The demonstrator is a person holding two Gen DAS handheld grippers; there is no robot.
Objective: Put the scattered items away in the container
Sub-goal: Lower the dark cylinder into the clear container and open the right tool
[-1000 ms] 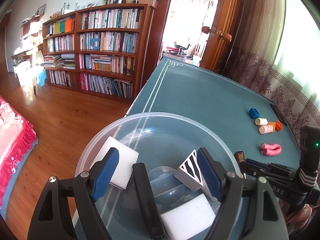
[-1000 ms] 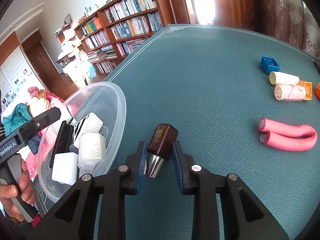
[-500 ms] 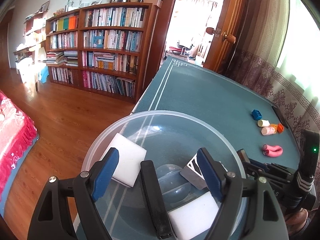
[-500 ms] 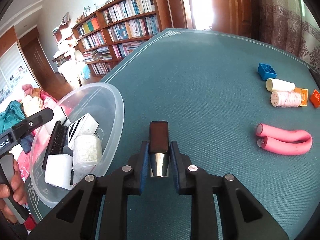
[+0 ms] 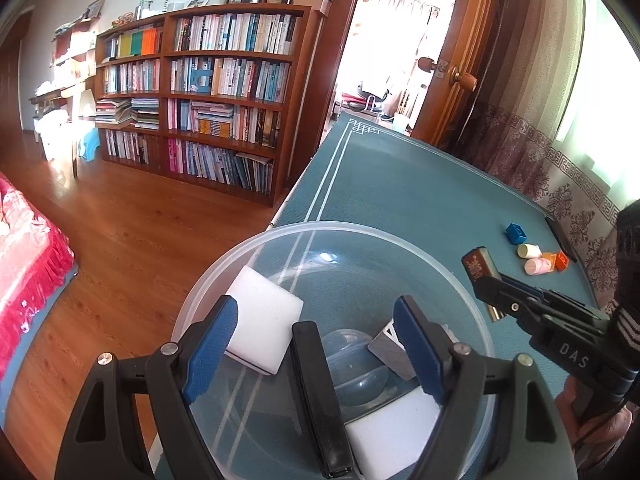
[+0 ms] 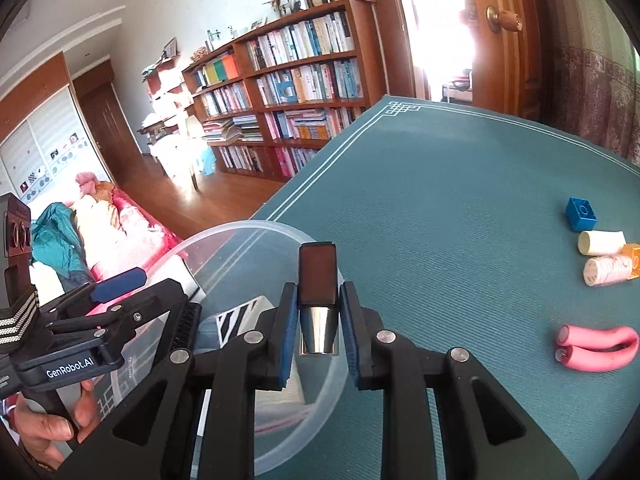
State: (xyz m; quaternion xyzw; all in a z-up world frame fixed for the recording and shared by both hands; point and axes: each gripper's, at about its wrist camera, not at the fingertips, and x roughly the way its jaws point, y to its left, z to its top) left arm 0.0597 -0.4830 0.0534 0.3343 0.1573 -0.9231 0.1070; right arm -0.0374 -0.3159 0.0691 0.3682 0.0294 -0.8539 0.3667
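Right wrist view shows my right gripper point(image 6: 318, 312) clenched on the dark bottle point(image 6: 318, 276), held over the clear bowl's point(image 6: 256, 226) rim for dropping, while my left gripper point(image 5: 316, 344), fingers spread and empty, hovers at 9 o'clock, above the bowl on the counter point(image 6: 440, 200).

The left wrist camera looks forward and down, close over the clear bowl point(image 5: 332, 236) at the worktop's point(image 5: 408, 200) near edge. The right wrist camera looks from beside it across the worktop toward the far corner. Both views share the bowl, the worktop, the bookcase point(image 6: 296, 92) and each other's tool.
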